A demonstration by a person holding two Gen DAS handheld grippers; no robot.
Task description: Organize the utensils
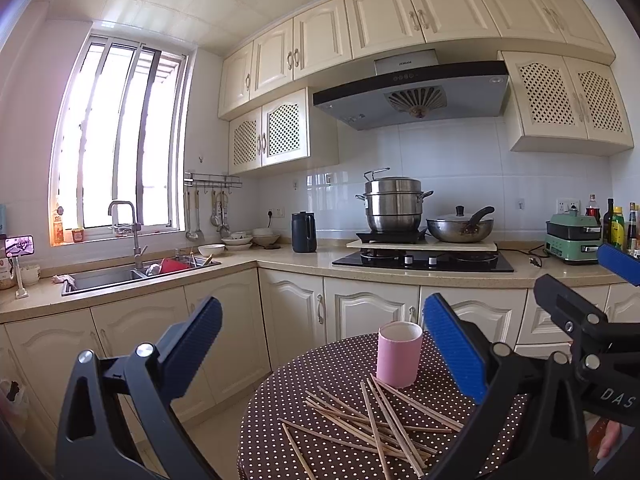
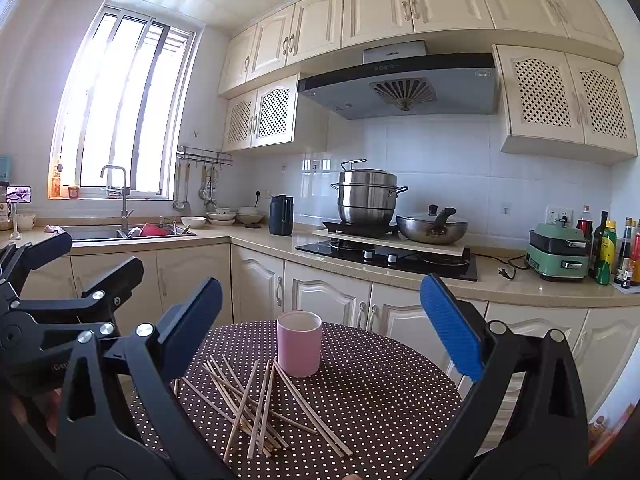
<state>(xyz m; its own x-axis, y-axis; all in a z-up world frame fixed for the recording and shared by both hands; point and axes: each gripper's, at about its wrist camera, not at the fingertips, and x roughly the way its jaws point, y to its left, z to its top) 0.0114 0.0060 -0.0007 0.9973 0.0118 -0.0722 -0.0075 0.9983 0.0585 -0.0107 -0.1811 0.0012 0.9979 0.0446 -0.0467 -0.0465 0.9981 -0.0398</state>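
Observation:
A pink cup (image 1: 399, 354) stands upright on a round table with a brown polka-dot cloth (image 1: 320, 380). Several wooden chopsticks (image 1: 376, 424) lie scattered in a loose pile in front of the cup. The cup (image 2: 299, 348) and the chopsticks (image 2: 256, 404) also show in the right wrist view. My left gripper (image 1: 320, 344) is open and empty, held above and short of the table. My right gripper (image 2: 320, 328) is open and empty, also above the table, to the right of the left one. Each gripper shows at the edge of the other's view.
Beyond the table runs an L-shaped kitchen counter (image 1: 280, 260) with a sink (image 1: 120, 276), a dark kettle (image 1: 304, 232), a hob with a steamer pot (image 1: 394, 204) and a wok (image 1: 460, 228), a green appliance (image 1: 572, 240) and bottles. Cream cabinets stand below and above.

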